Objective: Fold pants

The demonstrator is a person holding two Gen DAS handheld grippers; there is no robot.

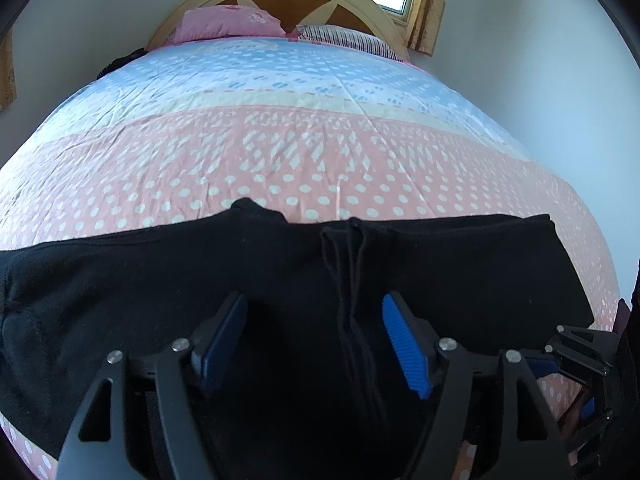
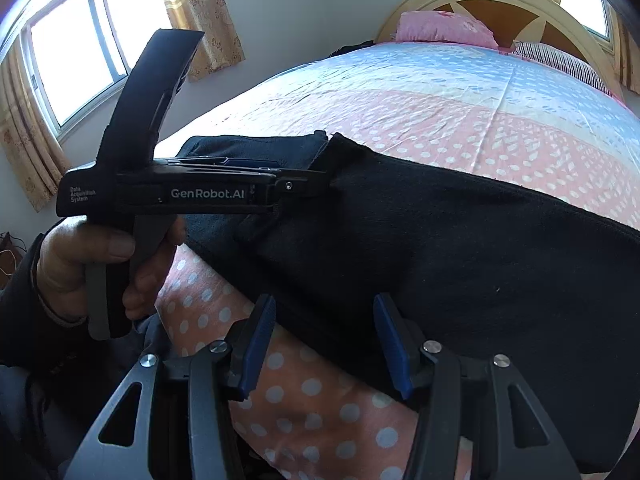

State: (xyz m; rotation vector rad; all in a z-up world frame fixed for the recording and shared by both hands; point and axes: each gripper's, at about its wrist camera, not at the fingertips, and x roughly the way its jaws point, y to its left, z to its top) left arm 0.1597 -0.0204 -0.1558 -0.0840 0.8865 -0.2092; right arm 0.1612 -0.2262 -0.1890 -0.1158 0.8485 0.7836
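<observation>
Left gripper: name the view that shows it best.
Right wrist view: the whole left gripper appears side-on, held in a hand, tips at the black pants. The left wrist view shows only its two spread fingers over the pants.

Pants (image 1: 120,300): left end cut off by the frame edge. Right gripper (image 1: 576,356): mostly hidden at right edge; jaw gap unreadable there.

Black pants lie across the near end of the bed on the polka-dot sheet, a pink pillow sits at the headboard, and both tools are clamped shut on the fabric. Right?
Not quite. Neither tool grips anything: the left tool stands open over the black pants in the left wrist view, and the right tool is open in the right wrist view. The polka-dot sheet and pink pillow are as you say.
</observation>
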